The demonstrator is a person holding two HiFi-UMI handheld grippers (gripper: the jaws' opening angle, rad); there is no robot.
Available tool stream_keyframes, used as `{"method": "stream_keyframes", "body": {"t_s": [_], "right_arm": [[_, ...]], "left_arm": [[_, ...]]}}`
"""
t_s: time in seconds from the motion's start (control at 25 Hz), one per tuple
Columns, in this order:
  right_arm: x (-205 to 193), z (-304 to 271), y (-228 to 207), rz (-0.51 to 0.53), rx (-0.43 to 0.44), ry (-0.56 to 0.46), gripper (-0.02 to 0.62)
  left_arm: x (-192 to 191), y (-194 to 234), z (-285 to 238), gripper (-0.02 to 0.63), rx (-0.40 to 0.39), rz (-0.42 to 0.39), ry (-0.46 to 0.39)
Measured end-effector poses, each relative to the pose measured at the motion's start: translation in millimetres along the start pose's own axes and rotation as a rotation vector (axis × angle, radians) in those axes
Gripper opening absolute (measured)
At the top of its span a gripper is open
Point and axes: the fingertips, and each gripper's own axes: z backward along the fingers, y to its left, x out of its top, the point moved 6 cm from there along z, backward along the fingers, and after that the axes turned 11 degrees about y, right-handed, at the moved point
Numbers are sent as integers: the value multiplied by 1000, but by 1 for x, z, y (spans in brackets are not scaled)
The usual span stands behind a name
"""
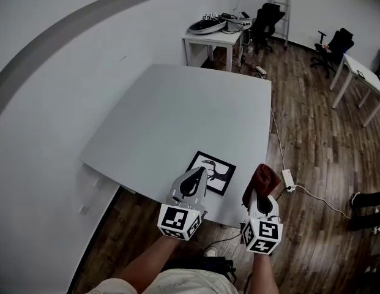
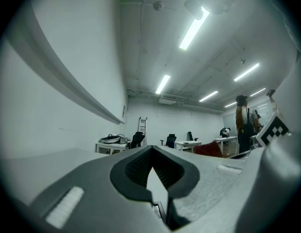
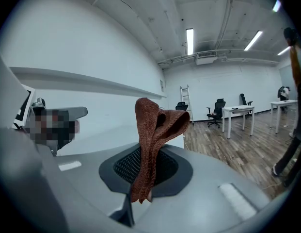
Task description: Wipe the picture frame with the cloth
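Observation:
A black picture frame (image 1: 215, 170) with a black-and-white print lies flat on the grey table (image 1: 177, 115), close to its front edge. My left gripper (image 1: 199, 174) hovers over the frame's left part, its jaws shut with nothing between them (image 2: 151, 149). To the right of the frame, at the table's front right corner, my right gripper (image 1: 262, 190) is shut on a dark red cloth (image 1: 264, 177). In the right gripper view the cloth (image 3: 152, 144) stands up folded from between the jaws. The cloth (image 2: 208, 149) also shows in the left gripper view.
A white desk (image 1: 217, 38) with gear stands behind the table, with office chairs (image 1: 266, 20) beyond. A power strip (image 1: 287, 178) and cable lie on the wood floor at the right. More white desks (image 1: 361, 78) stand at far right. A person (image 2: 243, 125) stands in the distance.

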Motion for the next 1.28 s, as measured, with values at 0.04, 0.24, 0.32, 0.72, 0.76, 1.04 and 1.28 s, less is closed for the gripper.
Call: {"method": "stream_keyframes", "body": {"t_s": [0.04, 0.24, 0.32, 0.72, 0.76, 1.04, 1.28], "right_arm": [[1, -5, -2, -1, 0, 5, 59], [4, -27, 0, 9, 16, 26, 58], [7, -35, 3, 16, 22, 35, 60], [11, -76, 41, 121, 39, 120, 59], [11, -80, 45, 147, 48, 136, 60], [3, -138, 97, 464, 133, 313, 58], [-11, -192, 123, 759, 128, 472, 59]], "left_arm": [[1, 1, -5, 2, 0, -2, -1], [1, 14, -20, 2, 1, 3, -4], [1, 20, -24, 2, 1, 3, -5], [-7, 69, -25, 2, 3, 16, -10], [-8, 73, -24, 0, 8, 13, -11], [-15, 114, -6, 2, 48, 34, -6], [-25, 134, 7, 2, 67, 61, 5]]}}
